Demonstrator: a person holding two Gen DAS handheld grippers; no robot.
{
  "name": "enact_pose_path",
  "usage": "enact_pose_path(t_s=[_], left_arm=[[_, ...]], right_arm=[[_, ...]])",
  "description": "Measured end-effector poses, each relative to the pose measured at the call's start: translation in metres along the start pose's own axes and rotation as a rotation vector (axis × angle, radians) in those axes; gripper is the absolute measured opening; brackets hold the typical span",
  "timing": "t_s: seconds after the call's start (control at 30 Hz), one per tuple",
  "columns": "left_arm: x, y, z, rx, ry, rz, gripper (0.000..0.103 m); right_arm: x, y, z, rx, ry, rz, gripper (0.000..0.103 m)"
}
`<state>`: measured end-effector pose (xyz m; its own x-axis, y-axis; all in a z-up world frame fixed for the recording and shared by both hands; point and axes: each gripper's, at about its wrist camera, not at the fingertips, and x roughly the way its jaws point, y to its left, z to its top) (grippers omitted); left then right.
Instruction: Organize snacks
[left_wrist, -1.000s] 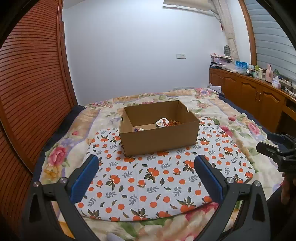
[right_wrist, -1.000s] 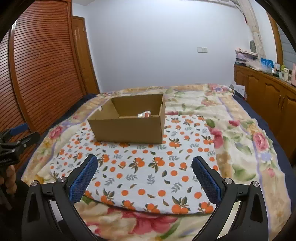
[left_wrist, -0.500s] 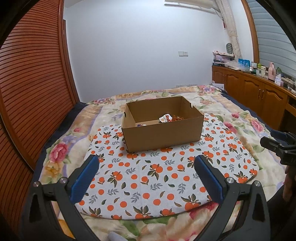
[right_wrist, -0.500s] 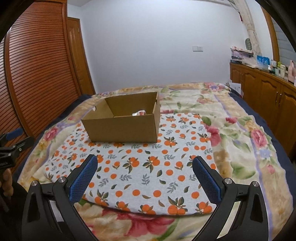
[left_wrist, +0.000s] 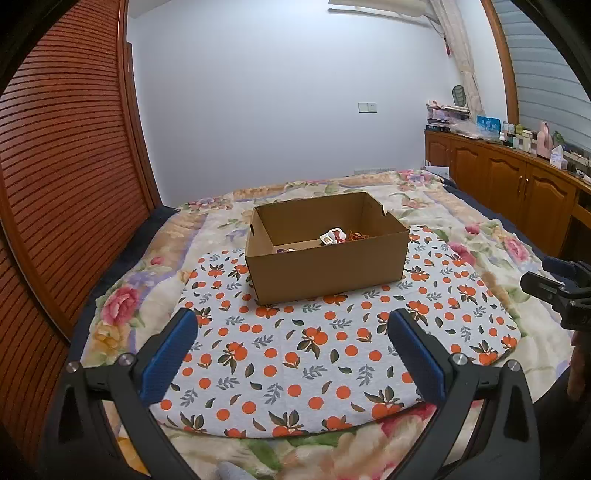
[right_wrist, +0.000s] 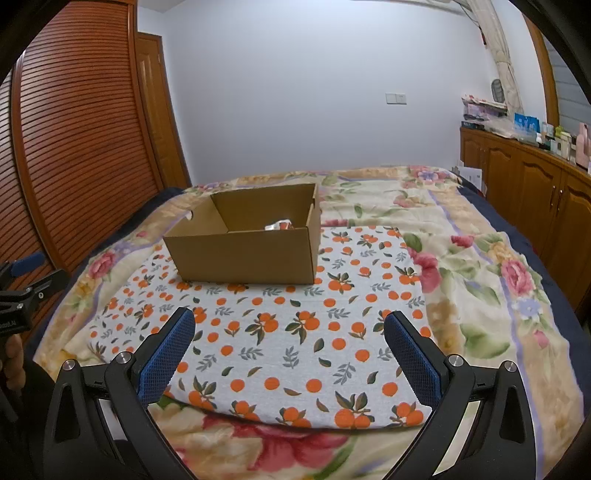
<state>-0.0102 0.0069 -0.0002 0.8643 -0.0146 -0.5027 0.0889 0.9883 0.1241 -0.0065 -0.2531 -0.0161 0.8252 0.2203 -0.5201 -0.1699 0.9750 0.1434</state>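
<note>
An open brown cardboard box (left_wrist: 325, 266) (right_wrist: 243, 254) stands on a white cloth with orange fruit print (left_wrist: 314, 354) (right_wrist: 295, 332) spread over the bed. Snack packets (left_wrist: 341, 236) (right_wrist: 279, 224) lie inside it, white and red-orange, partly hidden by the box walls. My left gripper (left_wrist: 291, 350) is open and empty, held back from the box above the cloth's near part. My right gripper (right_wrist: 290, 347) is open and empty too, likewise short of the box. Each gripper shows at the edge of the other's view.
A floral blanket (right_wrist: 480, 266) covers the bed. Slatted wooden wardrobe doors (left_wrist: 66, 177) run along the left. Wooden cabinets (left_wrist: 517, 192) topped with bottles and boxes line the right wall. A person's hand (right_wrist: 13, 362) holds the left gripper's handle.
Both grippers have drawn back and tilted up a little, so the box sits slightly farther and higher in view. Both stay open and empty.
</note>
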Motion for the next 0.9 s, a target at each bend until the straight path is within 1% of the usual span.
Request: enact_pose_path(t_s=[0.9], left_arm=[[-0.0009, 0.0005, 0.0019, -0.002, -0.005, 0.003, 0.103]], right_arm=[[-0.0002, -0.0016, 0.0001, 0.002, 0.0, 0.001, 0.103]])
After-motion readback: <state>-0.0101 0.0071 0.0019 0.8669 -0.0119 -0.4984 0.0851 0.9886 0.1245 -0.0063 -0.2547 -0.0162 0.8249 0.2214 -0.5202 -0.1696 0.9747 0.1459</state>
